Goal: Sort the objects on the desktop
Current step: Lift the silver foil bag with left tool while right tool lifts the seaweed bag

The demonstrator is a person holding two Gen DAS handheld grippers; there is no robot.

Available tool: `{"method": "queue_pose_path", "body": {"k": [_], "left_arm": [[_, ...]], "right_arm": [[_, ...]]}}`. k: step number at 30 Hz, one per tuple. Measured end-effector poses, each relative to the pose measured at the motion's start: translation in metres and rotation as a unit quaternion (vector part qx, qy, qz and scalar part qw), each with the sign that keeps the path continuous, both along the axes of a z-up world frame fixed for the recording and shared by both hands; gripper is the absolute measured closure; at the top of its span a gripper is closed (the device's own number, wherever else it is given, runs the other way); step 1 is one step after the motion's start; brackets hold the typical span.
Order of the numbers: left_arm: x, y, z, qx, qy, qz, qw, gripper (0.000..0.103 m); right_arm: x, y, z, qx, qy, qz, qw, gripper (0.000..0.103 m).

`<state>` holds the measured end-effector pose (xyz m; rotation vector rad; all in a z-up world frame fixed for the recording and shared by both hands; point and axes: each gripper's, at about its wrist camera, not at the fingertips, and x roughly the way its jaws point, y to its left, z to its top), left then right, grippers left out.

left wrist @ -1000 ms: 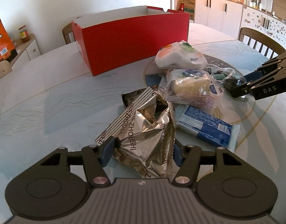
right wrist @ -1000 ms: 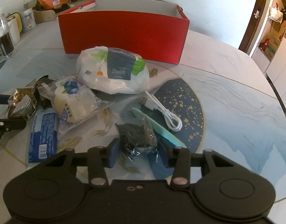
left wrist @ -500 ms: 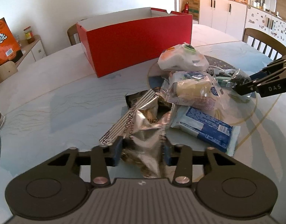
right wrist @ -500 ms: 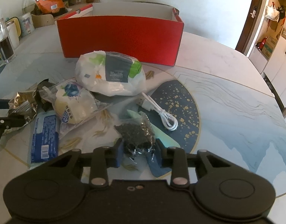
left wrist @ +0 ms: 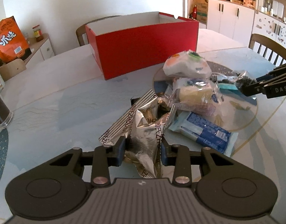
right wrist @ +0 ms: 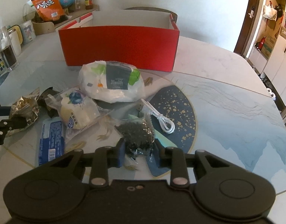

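At the bottom centre of the left wrist view, the left gripper (left wrist: 142, 150) was clamped on a crumpled silver foil packet (left wrist: 143, 130), its blue pads pressed into both sides. Low in the right wrist view, the right gripper (right wrist: 138, 152) was closing its jaws around a clear bag of dark bits (right wrist: 138, 130), the pads already pressing its sides. Between the two lay a blue wrapped pack (right wrist: 51, 140), a cream bun packet (right wrist: 77, 112), a white bag (right wrist: 111, 82) and a white cable (right wrist: 161, 117). Across the upper middle of both views stood the open red box (right wrist: 120, 48) on the table (right wrist: 226, 97).
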<state>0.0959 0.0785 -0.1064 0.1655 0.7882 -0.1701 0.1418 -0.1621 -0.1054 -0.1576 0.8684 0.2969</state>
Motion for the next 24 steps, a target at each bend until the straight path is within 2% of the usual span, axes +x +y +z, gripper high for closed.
{"method": "queue_pose_path", "body": {"k": [14, 24], "left_arm": [[-0.001, -0.016, 0.042, -0.002, -0.017, 0.016, 0.9997, 0.068], [0.016, -0.029, 0.082, -0.016, -0.017, 0.029, 0.9993, 0.068]], "right_arm": [[-0.01, -0.003, 0.03, 0.03, -0.022, 0.004, 0.999, 0.074], [-0.007, 0.002, 0.063, 0.05, -0.04, 0.003, 0.998, 0.074]]}}
